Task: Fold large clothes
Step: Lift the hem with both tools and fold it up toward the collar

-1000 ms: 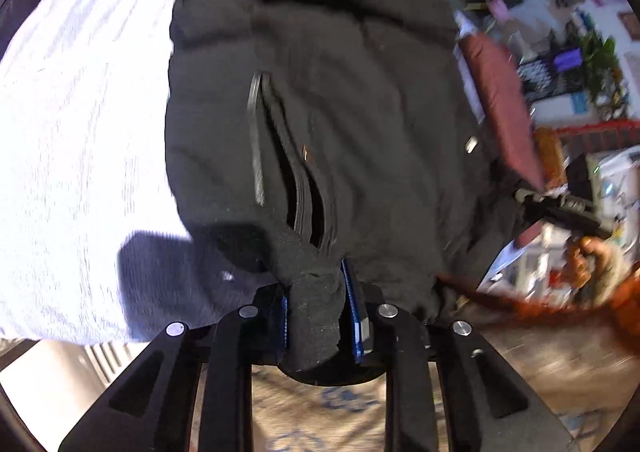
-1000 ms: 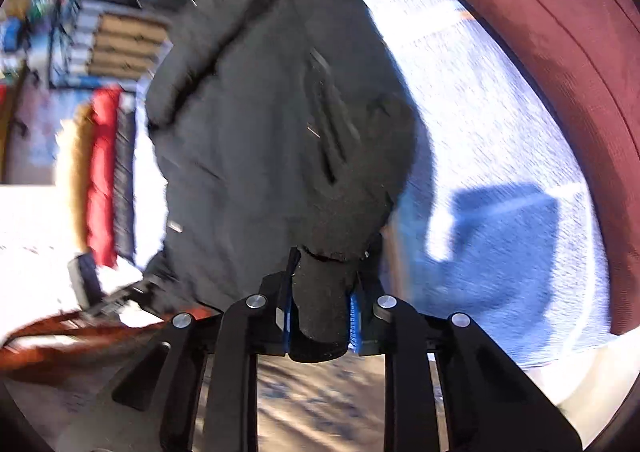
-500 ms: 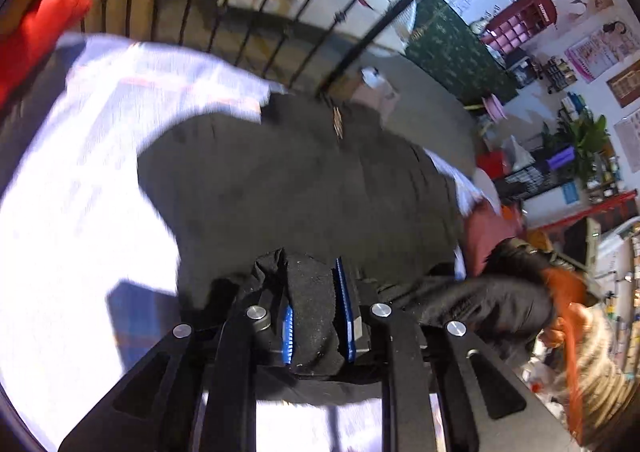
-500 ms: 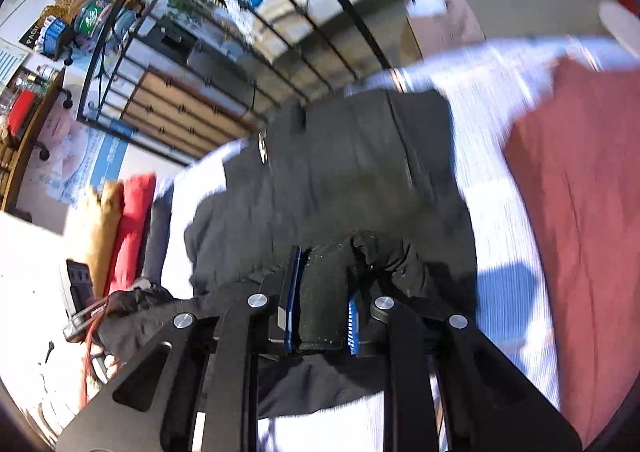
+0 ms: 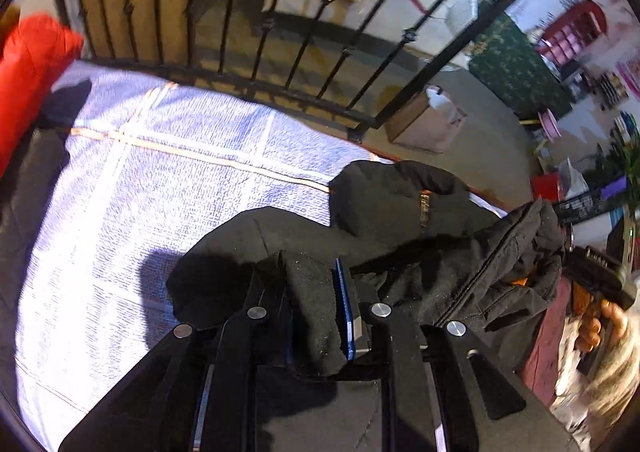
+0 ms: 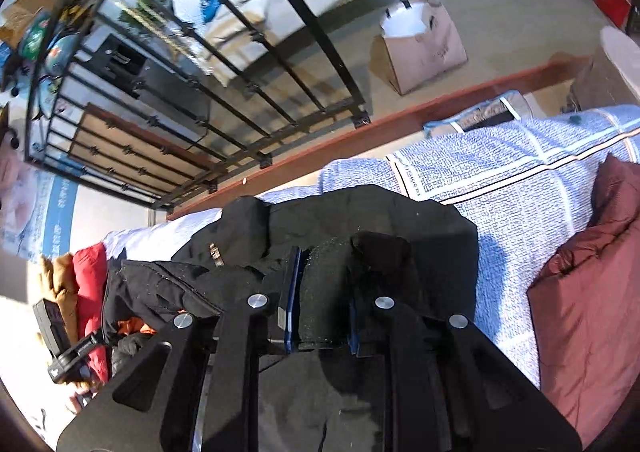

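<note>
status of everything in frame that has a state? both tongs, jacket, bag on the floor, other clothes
left tongs: shut on black jacket fabric
right tongs: shut on black jacket fabric
black jacket: bunched on the bed, partly folded over itself, zipper open
blue checked bedsheet: spread flat under the jacket
maroon garment: lying on the sheet, apart from the jacket
paper bag: upright on the floor, top open

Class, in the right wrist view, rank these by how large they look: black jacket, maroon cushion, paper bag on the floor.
1. black jacket, though nearness to the camera inflates it
2. maroon cushion, cut off by the frame edge
3. paper bag
</note>
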The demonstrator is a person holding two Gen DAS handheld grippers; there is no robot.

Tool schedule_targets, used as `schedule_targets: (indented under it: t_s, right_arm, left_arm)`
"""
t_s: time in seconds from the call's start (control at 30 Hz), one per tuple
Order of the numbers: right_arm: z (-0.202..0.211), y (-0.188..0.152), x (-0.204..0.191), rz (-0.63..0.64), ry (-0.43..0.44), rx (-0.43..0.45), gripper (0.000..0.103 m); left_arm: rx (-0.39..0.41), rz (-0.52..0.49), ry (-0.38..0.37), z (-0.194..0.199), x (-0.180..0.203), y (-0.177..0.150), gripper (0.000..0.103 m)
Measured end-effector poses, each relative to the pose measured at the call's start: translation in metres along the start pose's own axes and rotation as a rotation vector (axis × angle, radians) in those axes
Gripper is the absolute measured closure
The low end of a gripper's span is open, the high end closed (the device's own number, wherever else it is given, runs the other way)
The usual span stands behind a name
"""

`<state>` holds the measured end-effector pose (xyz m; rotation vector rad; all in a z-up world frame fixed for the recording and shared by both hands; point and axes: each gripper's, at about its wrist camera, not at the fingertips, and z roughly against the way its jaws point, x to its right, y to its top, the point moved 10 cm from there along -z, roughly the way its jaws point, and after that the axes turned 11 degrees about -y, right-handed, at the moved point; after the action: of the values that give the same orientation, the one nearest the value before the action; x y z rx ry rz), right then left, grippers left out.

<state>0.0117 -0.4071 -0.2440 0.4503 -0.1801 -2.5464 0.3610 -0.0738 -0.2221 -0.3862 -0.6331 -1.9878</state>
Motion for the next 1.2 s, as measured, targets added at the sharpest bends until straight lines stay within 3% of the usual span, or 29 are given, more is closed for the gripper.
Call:
schedule_targets:
  t_s: [0.1, 0.2, 0.23, 0.3, 0.4, 0.5, 0.63, 0.73, 0.77, 0.8, 0.83, 0.9, 1.0, 1.07, 1.2]
  right_arm:
    - [-0.016, 0.003, 0.004, -0.055, 0.002, -0.03, 0.082]
    - [-0.028, 0.005, 0.006, -0.132, 0.046, -0.071, 0.073]
    - [-0.03, 0.006, 0.008, -0.171, 0.068, -0.083, 0.071]
    - [-0.028, 0.006, 0.008, -0.211, 0.117, -0.086, 0.055]
    - [-0.024, 0.008, 0.007, -0.234, 0.15, -0.094, 0.053]
    - [-0.02, 0.009, 0.003, -0.191, 0.137, -0.107, 0.052]
    - [-0.014, 0.006, -0.013, 0.006, 0.046, -0.104, 0.053]
    - [-0.008, 0.007, -0.014, -0.03, 0.105, -0.137, 0.05]
    - [-0.005, 0.011, -0.007, -0.115, 0.16, -0.146, 0.039]
    - [-0.002, 0.016, 0.004, -0.185, 0.183, -0.137, 0.028]
    - [0.003, 0.023, 0.019, -0.254, 0.18, -0.114, 0.027]
    - [0.011, 0.032, 0.037, -0.271, 0.136, -0.075, 0.027]
    - [0.02, 0.028, 0.031, -0.142, 0.061, -0.045, 0.027]
    - [0.023, 0.017, 0.006, 0.03, 0.016, -0.021, 0.027]
    - [0.014, -0.029, -0.07, 0.497, -0.087, 0.011, 0.027]
  left_arm:
    - [-0.014, 0.07, -0.015, -0.011, -0.011, 0.004, 0.083]
    - [-0.04, 0.13, -0.043, -0.015, -0.018, 0.008, 0.082]
    - [-0.048, 0.151, -0.063, -0.014, -0.02, 0.009, 0.082]
    - [-0.052, 0.184, -0.103, -0.011, -0.022, 0.009, 0.08]
    - [-0.057, 0.236, -0.191, 0.001, -0.023, 0.009, 0.071]
    - [-0.065, 0.254, -0.267, 0.015, -0.024, 0.008, 0.066]
    - [-0.099, 0.224, -0.288, 0.03, -0.027, 0.003, 0.065]
    - [-0.09, 0.233, -0.312, 0.042, -0.029, 0.001, 0.064]
    - [-0.066, 0.248, -0.307, 0.049, -0.034, 0.002, 0.059]
    - [-0.022, 0.256, -0.263, 0.057, -0.043, 0.006, 0.038]
    - [0.04, 0.26, -0.204, 0.07, -0.055, 0.012, 0.024]
    - [0.119, 0.26, -0.179, 0.093, -0.066, 0.018, 0.023]
    - [0.079, 0.219, -0.131, 0.1, -0.064, 0.01, 0.023]
    - [0.035, 0.123, -0.053, 0.095, -0.051, -0.003, 0.023]
    - [-0.012, 0.039, -0.027, 0.076, -0.021, -0.036, 0.023]
